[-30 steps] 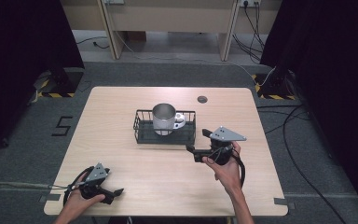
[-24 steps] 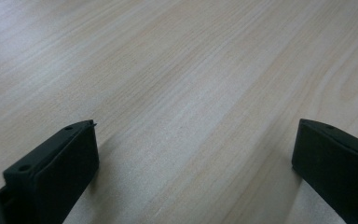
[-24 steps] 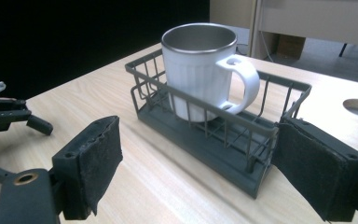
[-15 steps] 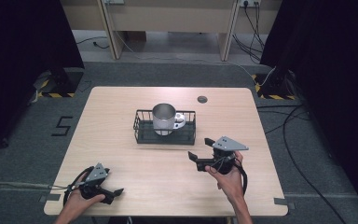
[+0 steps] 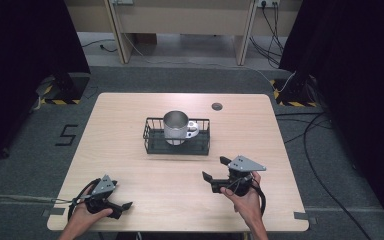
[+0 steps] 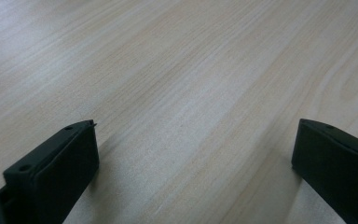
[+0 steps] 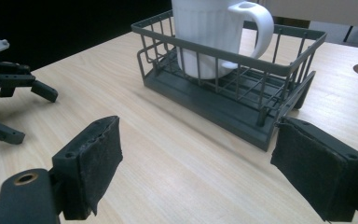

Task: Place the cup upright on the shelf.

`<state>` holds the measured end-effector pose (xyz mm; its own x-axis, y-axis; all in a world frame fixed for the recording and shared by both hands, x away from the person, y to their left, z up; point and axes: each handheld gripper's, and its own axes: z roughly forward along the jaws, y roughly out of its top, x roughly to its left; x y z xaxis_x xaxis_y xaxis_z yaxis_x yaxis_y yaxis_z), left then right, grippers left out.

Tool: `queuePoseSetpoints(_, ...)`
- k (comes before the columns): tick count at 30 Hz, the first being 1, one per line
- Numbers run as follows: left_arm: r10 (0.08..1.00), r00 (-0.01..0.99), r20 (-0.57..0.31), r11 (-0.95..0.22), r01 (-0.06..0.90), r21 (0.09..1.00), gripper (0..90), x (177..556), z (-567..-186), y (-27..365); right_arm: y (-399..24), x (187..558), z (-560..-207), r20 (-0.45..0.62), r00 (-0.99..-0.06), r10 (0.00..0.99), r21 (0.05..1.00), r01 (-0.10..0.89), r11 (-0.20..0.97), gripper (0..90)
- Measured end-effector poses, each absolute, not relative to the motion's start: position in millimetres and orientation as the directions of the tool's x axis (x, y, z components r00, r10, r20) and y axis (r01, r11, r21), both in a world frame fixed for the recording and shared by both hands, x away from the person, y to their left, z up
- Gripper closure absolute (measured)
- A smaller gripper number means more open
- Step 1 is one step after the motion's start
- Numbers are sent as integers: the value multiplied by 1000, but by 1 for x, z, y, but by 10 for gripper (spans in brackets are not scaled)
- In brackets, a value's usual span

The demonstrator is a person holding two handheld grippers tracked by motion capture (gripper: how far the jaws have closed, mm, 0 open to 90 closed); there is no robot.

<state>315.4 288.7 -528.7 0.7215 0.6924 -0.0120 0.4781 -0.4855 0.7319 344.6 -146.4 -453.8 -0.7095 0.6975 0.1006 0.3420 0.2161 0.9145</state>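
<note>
A pale mug stands upright in a dark wire basket at the middle of the wooden table. In the right gripper view the mug is white, its handle turned to the right, inside the basket. My right gripper is held open in front of the basket's right corner, apart from it, with nothing between its jaws. My left gripper rests open near the front left edge, and bare wood lies between its jaws. It also appears at the left of the right gripper view.
A dark round grommet sits in the table top behind the basket. The table has bare wood to the left, right and front of the basket. Cables lie on the grey floor at the right.
My right gripper has drawn back from the basket toward the front edge, still open. The left gripper, the mug and the basket have stayed put.
</note>
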Motion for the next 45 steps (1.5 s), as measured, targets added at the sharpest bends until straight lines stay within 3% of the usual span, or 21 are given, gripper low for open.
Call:
queuePoseSetpoints(22, 693, 721, -12, -485, 478, 732, 0, 315, -529, 289, -153, 326, -484, 76, -704, 706, 892, 364, 267, 153)
queuePoseSetpoints(45, 693, 721, -12, -485, 478, 732, 0, 315, -529, 289, -161, 320, -511, 97, -678, 728, 832, 457, 314, 152)
